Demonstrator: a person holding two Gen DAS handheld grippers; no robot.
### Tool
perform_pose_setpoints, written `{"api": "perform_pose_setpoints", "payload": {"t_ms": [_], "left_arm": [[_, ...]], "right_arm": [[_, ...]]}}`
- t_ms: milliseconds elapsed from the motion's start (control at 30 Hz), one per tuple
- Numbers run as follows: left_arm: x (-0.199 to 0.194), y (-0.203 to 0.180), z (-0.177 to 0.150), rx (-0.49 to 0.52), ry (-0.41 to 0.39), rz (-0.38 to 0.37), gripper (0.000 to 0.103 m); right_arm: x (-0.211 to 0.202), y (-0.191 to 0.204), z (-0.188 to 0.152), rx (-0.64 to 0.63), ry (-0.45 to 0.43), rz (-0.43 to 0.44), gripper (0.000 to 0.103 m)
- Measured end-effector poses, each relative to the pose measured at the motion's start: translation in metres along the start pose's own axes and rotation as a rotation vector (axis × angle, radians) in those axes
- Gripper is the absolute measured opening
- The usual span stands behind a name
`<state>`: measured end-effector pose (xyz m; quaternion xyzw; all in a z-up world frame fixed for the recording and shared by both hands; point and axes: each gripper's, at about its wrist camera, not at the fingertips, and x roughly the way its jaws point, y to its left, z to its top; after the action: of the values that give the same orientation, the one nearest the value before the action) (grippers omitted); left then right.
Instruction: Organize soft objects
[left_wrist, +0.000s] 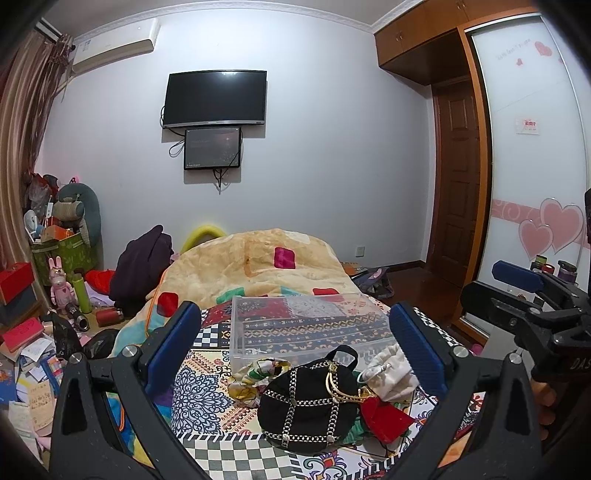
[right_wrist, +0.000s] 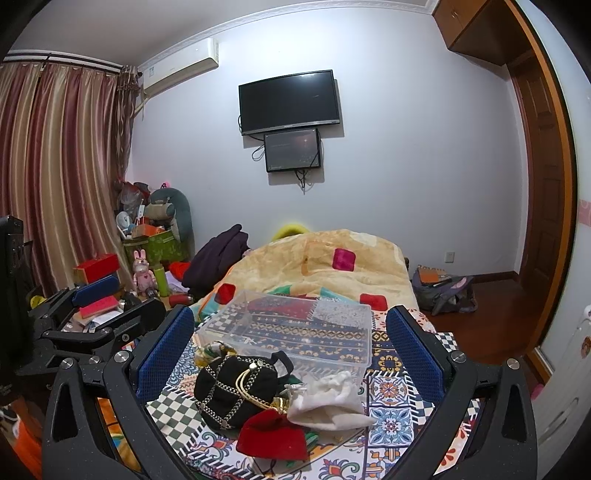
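1. Our left gripper (left_wrist: 293, 347) is spread wide, grasping nothing.
2. Our right gripper (right_wrist: 290, 349) likewise gapes, unladen.
3. The soft pile, black chained pouch (right_wrist: 236, 387) included, lies between both finger pairs, the clear bin (right_wrist: 291, 328) just beyond.

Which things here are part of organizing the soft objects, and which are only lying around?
Part of the job:
black pouch
white pouch
red pouch
patterned scarf
clear plastic box

Only lying around:
blanket
dark clothing
backpack
rabbit toy
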<state>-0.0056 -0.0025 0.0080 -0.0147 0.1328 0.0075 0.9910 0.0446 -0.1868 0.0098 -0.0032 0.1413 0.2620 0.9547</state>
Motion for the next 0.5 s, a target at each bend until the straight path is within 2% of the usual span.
{"api": "perform_pose_setpoints", "payload": {"t_ms": [500], "left_arm": [[0.0002, -0.0010, 0.0002, 0.018, 0.012, 0.003, 0.103]], "right_arm": [[-0.0005, -0.0004, 0.0001, 0.008, 0.001, 0.003, 0.103]]}}
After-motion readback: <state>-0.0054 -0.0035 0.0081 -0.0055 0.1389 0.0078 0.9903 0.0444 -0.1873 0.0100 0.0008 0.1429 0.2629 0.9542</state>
